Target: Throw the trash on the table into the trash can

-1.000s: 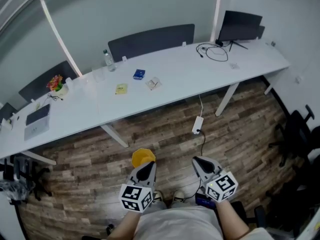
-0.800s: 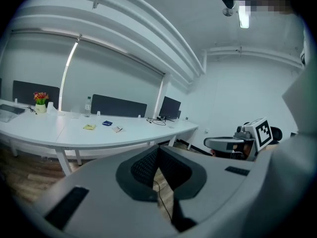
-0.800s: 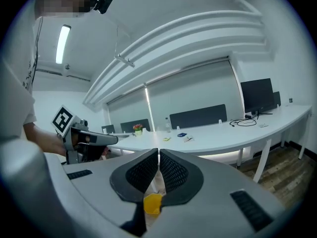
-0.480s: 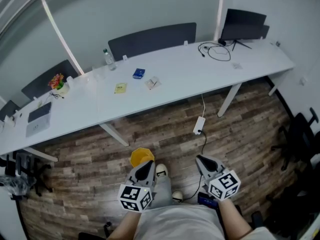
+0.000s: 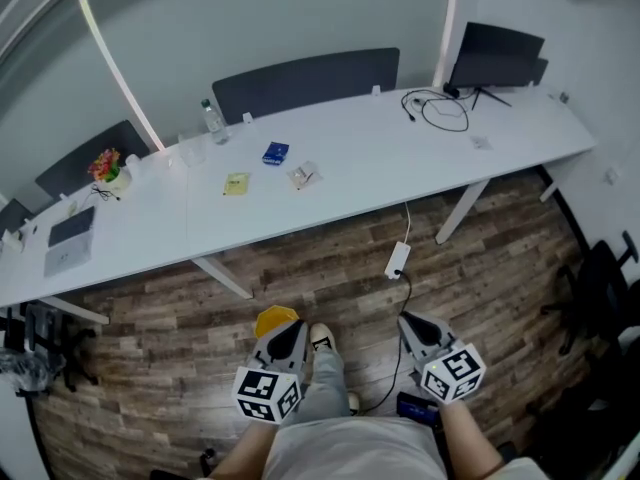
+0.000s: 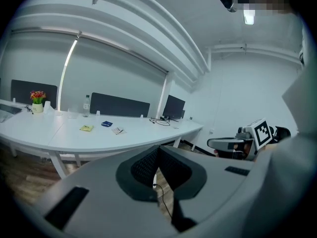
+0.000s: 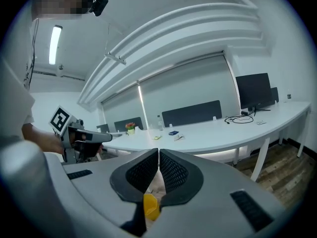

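Nearest me, my left claw (image 5: 293, 334) and right claw (image 5: 412, 325) each have their jaws together with nothing between them, both held over the wood floor (image 5: 480, 258). The yellow bin (image 5: 274, 319) stands on the floor just beside the left claw's tip. Further off, on the white tabletop (image 5: 380, 158), the trash lies well apart from the bin: a yellow packet (image 5: 236, 183), a wrapper (image 5: 303, 175) and a blue packet (image 5: 275, 152). A bottle (image 5: 207, 120) stands behind them, a monitor (image 5: 497, 56) at the right end
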Available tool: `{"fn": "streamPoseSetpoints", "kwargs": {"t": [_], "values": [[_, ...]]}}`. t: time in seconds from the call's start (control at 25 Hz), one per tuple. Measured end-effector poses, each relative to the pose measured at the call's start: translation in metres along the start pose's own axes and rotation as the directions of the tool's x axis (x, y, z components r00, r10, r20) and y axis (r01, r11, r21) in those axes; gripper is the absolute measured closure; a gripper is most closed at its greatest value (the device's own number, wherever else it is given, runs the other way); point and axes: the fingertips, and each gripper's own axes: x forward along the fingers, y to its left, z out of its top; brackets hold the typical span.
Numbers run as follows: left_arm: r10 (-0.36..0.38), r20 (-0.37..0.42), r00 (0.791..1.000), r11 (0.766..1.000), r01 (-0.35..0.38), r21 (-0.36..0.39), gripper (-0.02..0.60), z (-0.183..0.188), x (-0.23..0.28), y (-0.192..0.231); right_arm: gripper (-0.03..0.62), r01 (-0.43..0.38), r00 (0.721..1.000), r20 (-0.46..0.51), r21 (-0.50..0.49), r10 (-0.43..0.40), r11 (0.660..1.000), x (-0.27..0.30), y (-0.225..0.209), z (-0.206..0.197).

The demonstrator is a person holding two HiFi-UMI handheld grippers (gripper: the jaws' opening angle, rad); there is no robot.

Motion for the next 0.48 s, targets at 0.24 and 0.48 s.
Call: {"fn": "streamPoseSetpoints", "kwargs": {"t": [0.24, 0.48], "values": [[0.004, -0.025, 1.0, 1.0, -0.004, -0.008, 0.58, 0.018, 0.048, 0.033, 0.562, 0.011, 1.0, -0.002, 0.019, -0.011, 1.0, 0.045, -0.036, 0.016], [-0.001, -0.027, 1.0, 1.0, 0.001, -0.01, 0.58, 0.052, 0.107, 0.078, 0.562, 0.027, 1.0, -0.017, 0.022, -0.026, 0.999, 0.104, -0.073, 0.044]]}}
